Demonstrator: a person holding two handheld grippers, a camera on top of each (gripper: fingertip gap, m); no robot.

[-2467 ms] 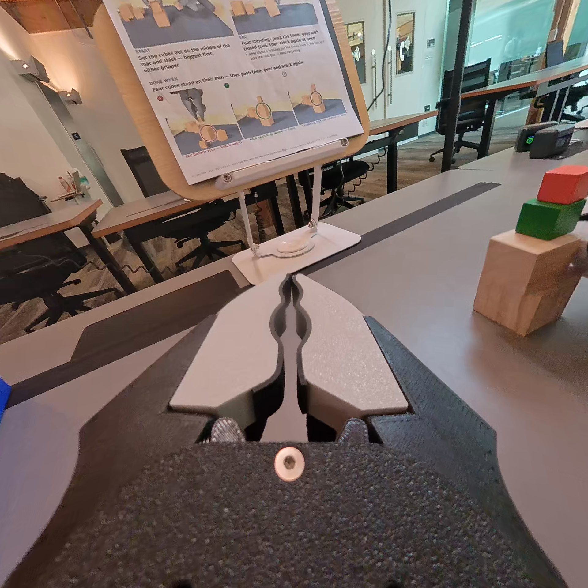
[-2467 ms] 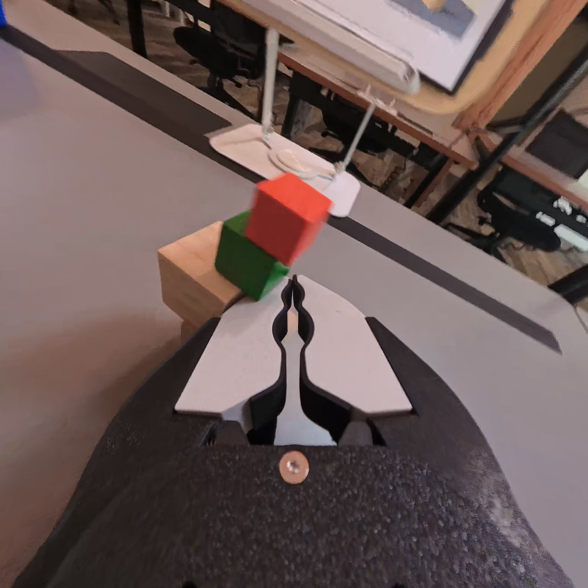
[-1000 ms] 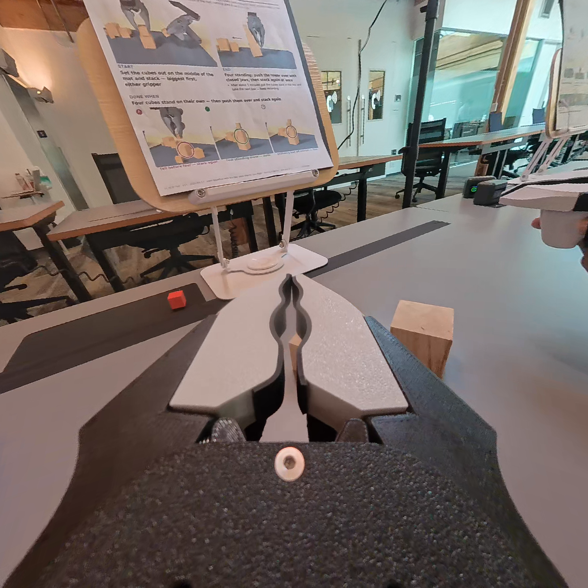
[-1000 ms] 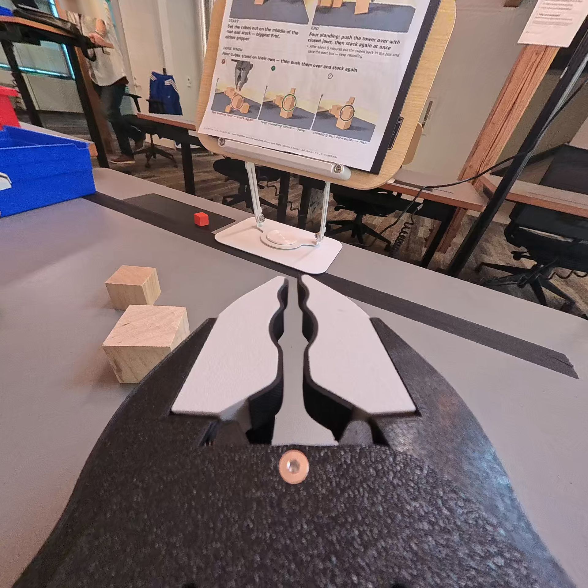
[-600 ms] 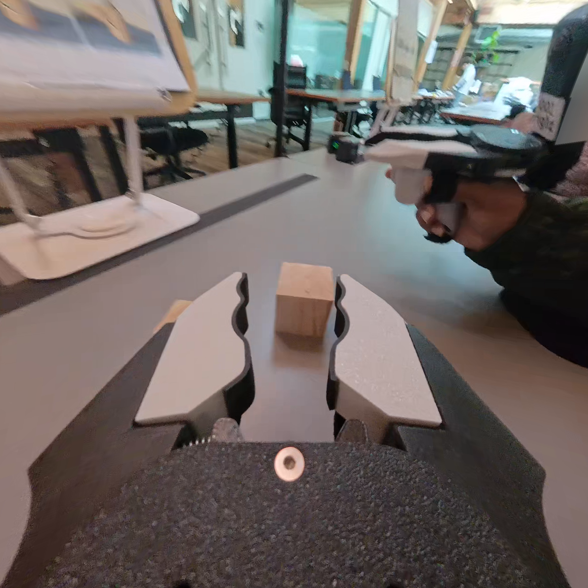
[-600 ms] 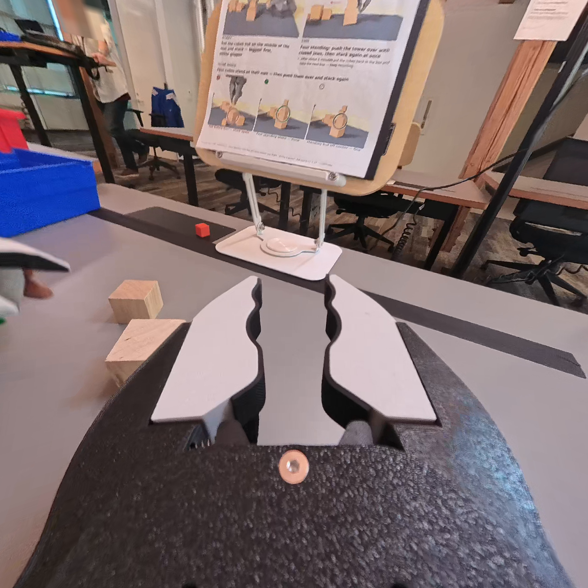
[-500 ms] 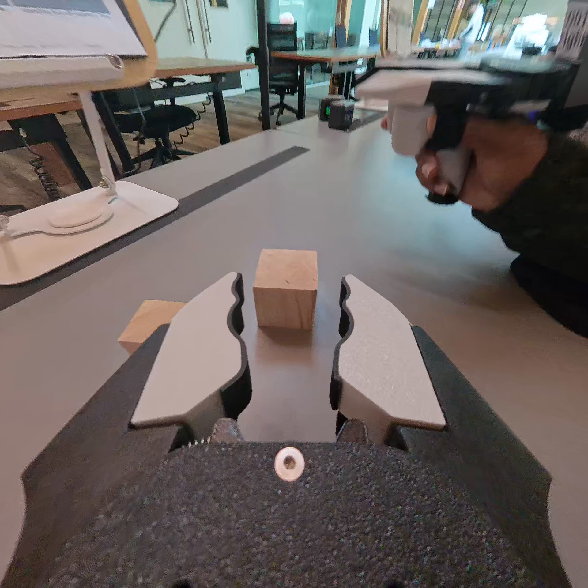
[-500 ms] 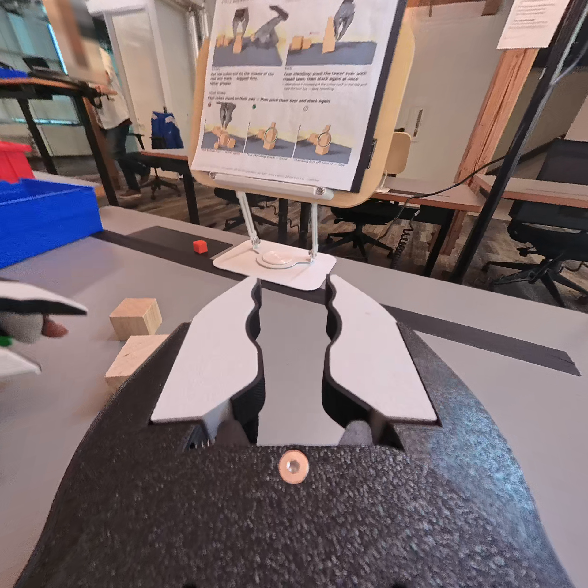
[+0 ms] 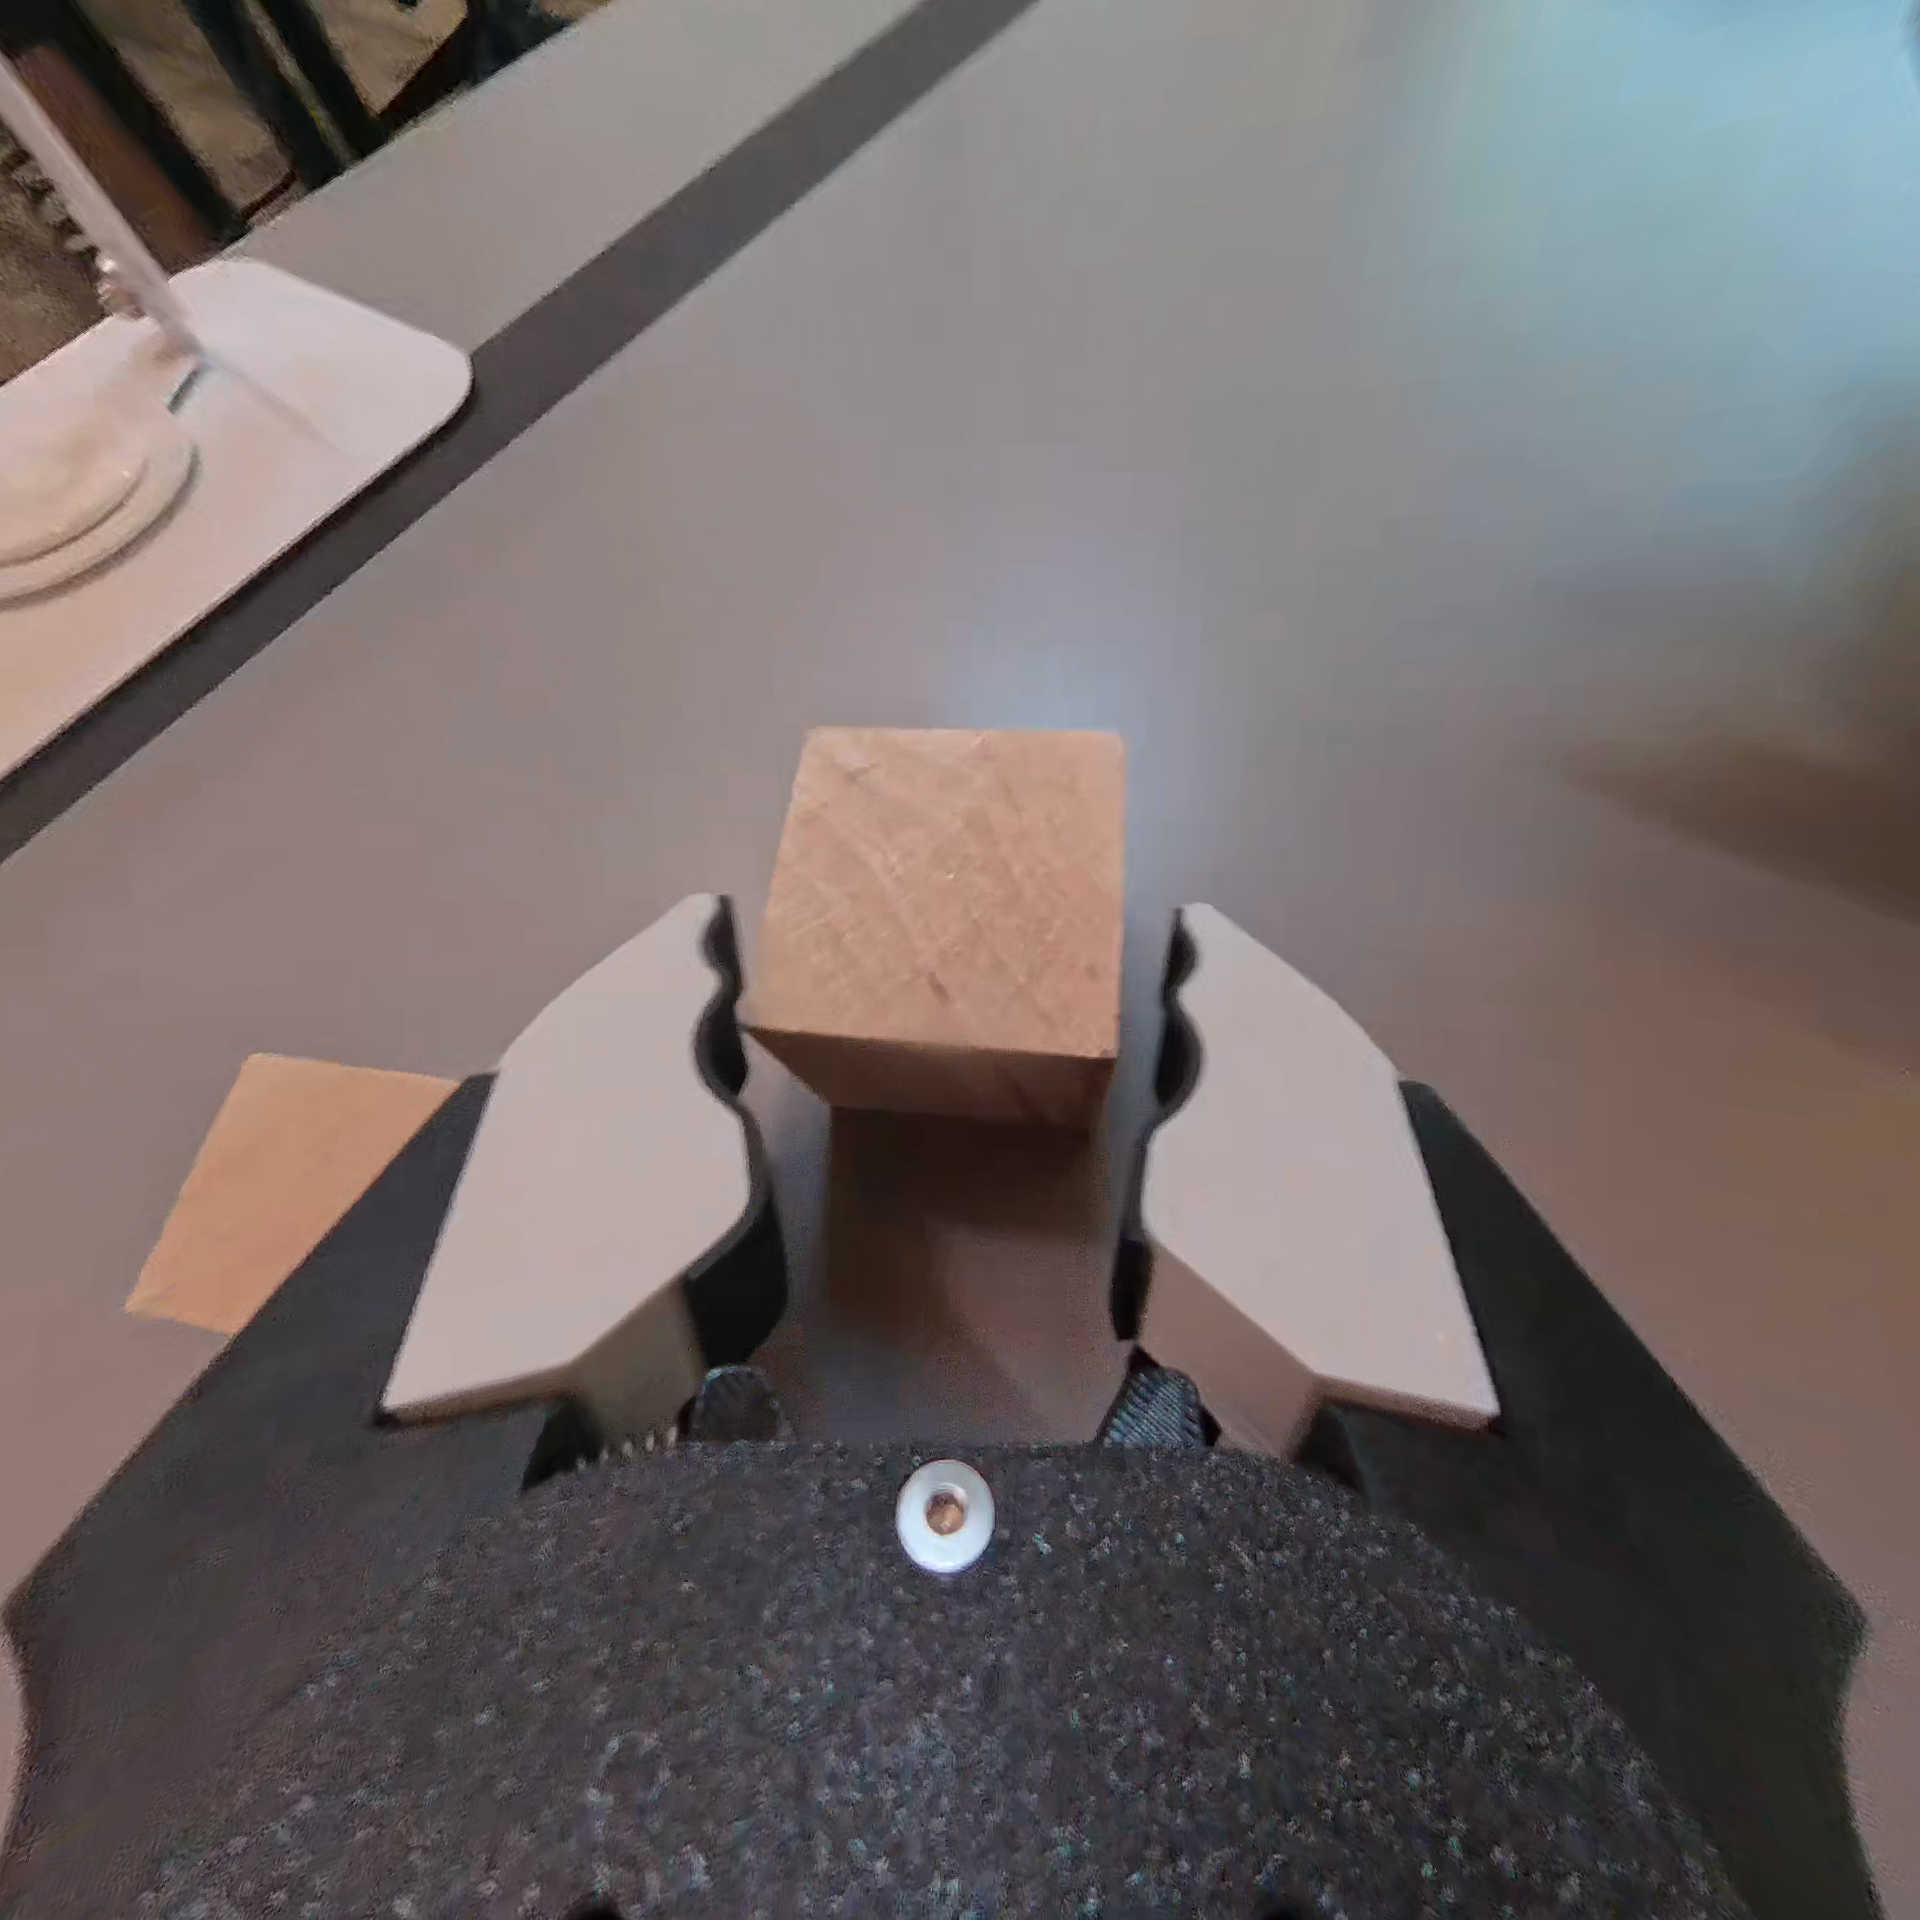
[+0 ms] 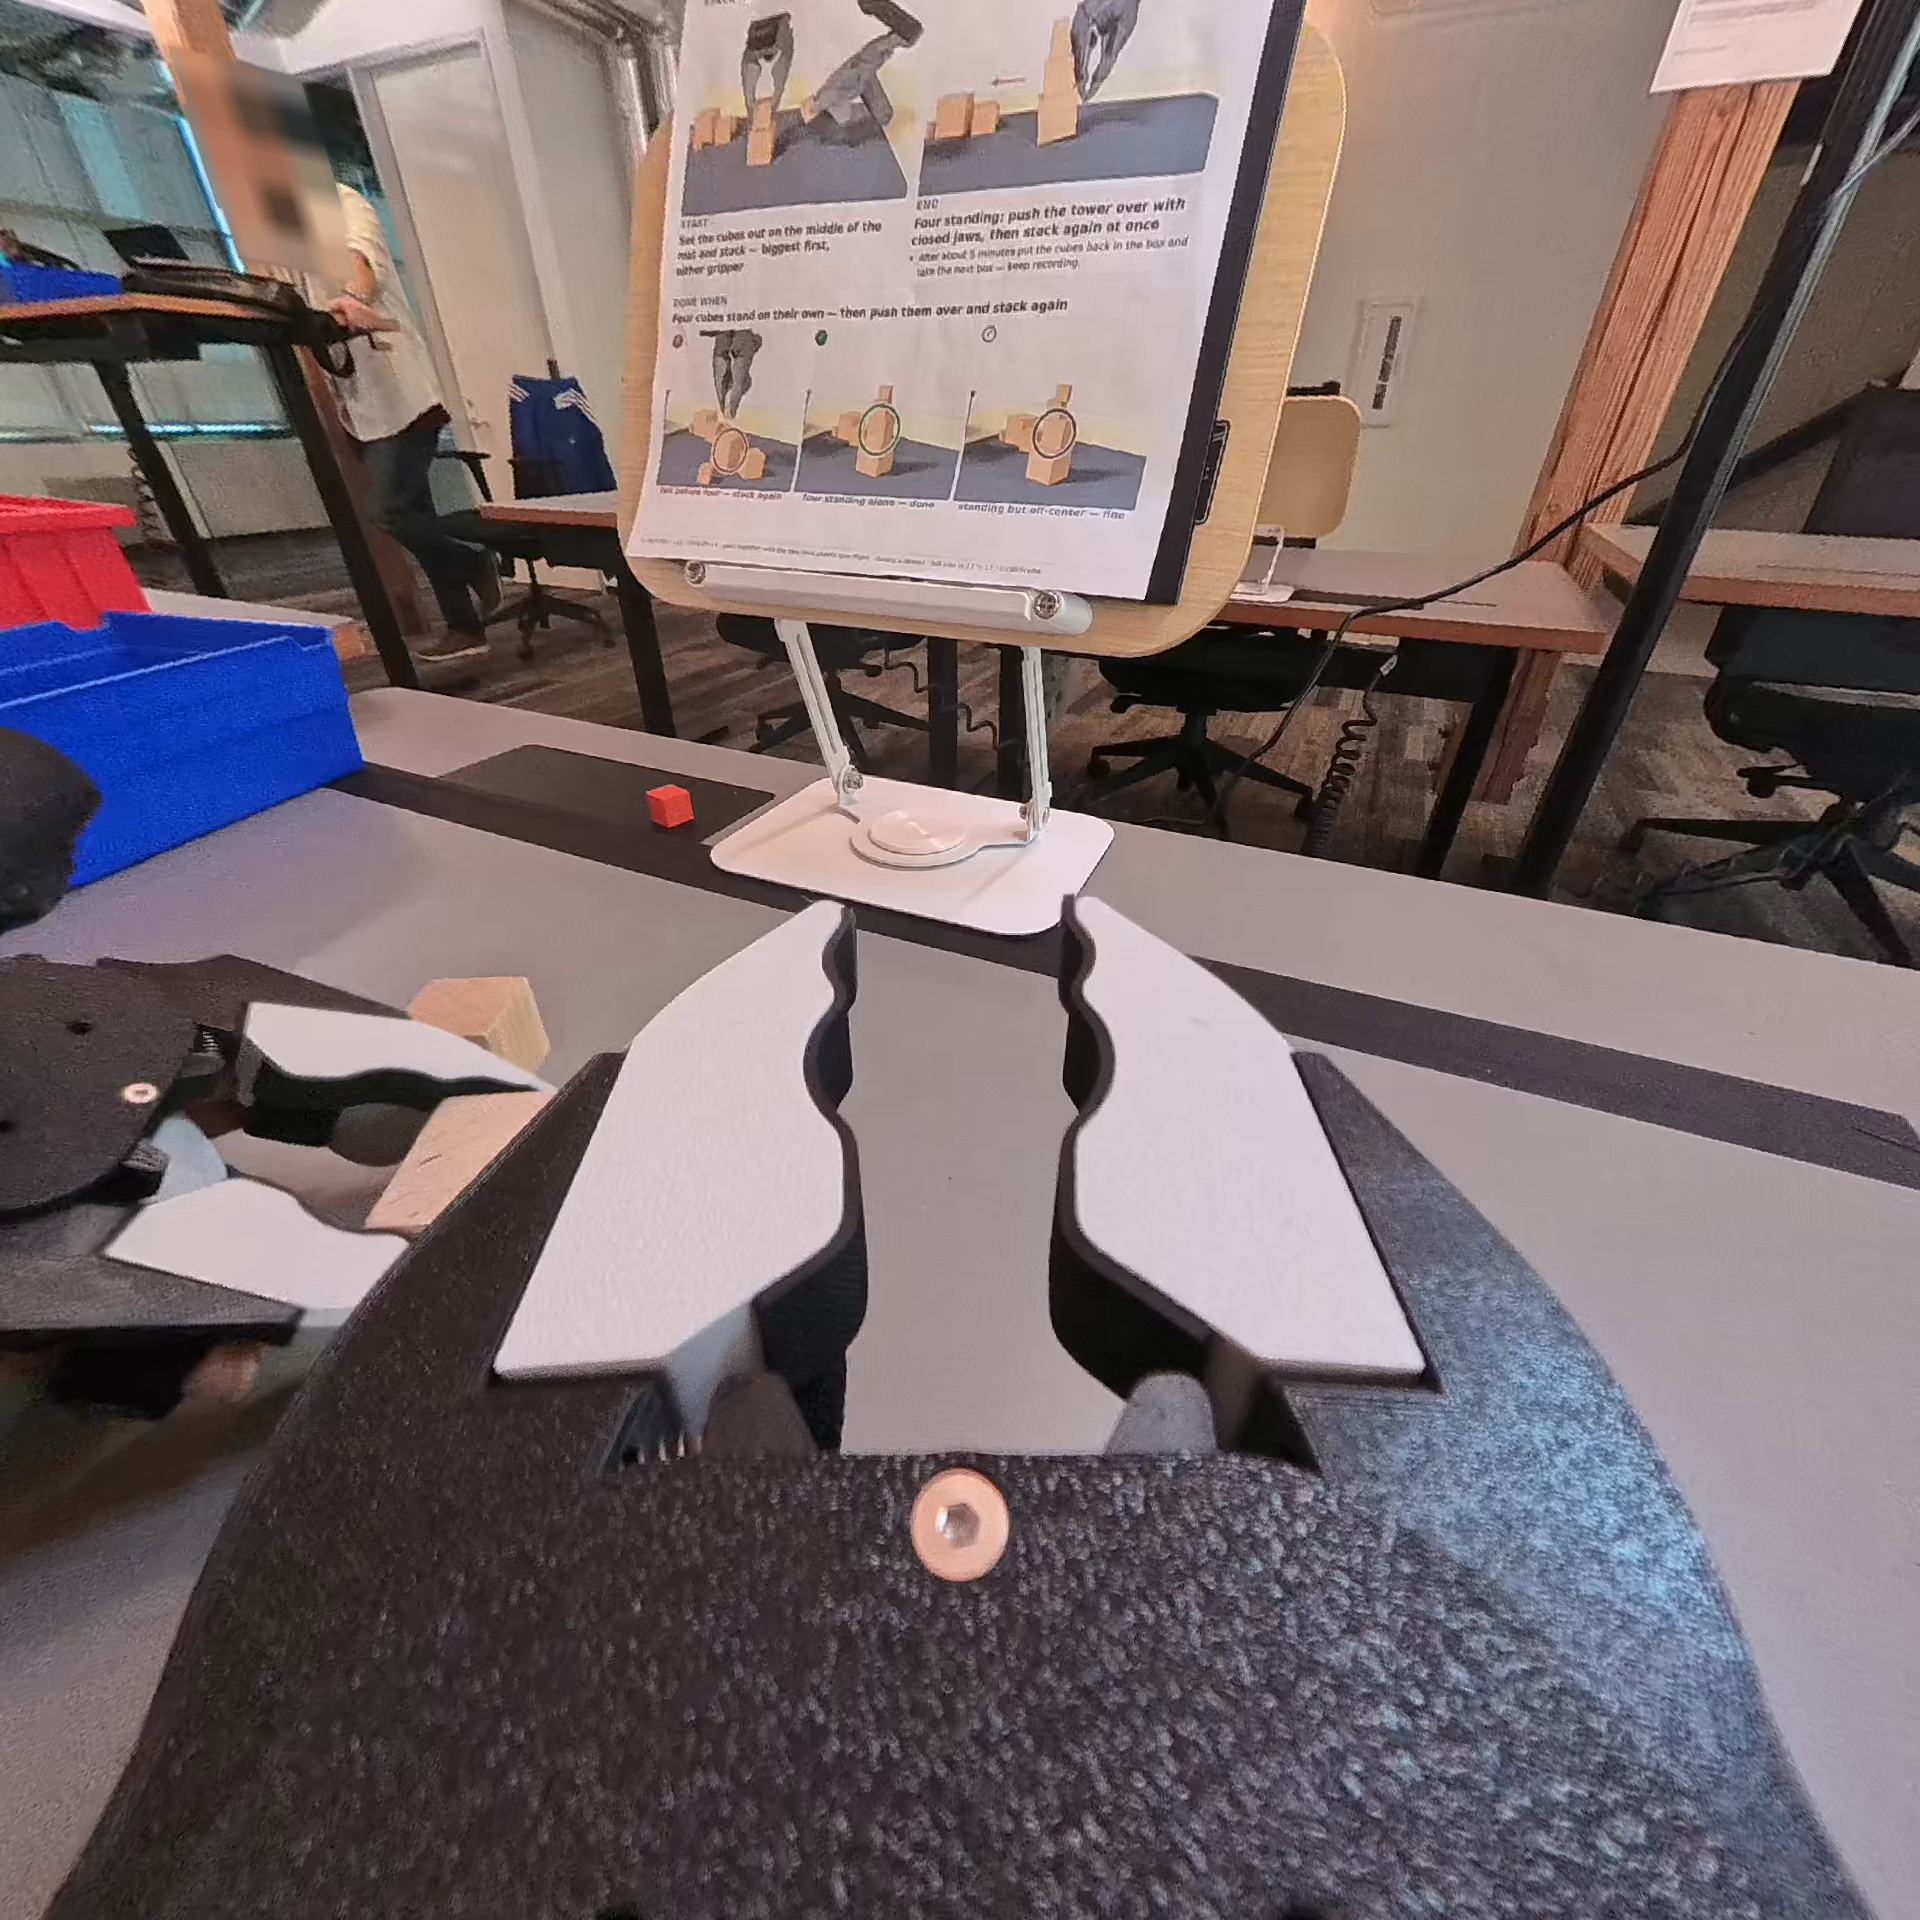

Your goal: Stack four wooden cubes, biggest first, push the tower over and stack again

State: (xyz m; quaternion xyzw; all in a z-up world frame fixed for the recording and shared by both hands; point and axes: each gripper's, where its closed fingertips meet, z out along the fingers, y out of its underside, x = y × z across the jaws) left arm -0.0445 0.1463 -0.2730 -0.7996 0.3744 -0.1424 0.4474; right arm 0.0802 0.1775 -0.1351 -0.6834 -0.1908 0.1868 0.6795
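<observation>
The grey tabletop (image 10: 1558, 1039) carries everything here, crossed by a dark strip toward its far edge. A blue bin (image 10: 177, 717) sits at the far left with a red bin (image 10: 57, 561) behind it. A wooden board holding a printed sheet (image 10: 935, 291) stands on a white stand base (image 10: 914, 852) on the strip.

The right hand-held gripper (image 10: 958, 935) hovers over bare tabletop with its jaws parted and nothing between them. The left hand-held gripper (image 9: 948, 935) is spread wide around the larger wooden cube (image 9: 940, 914), which rests on the tabletop. The left pad looks to be just at the cube's near corner, though motion blur makes contact hard to judge, while a clear gap separates the right pad from the cube. A smaller wooden cube (image 9: 281, 1184) lies just left of that gripper. A small red cube (image 10: 668, 805) sits on the dark strip, just left of the stand base.
</observation>
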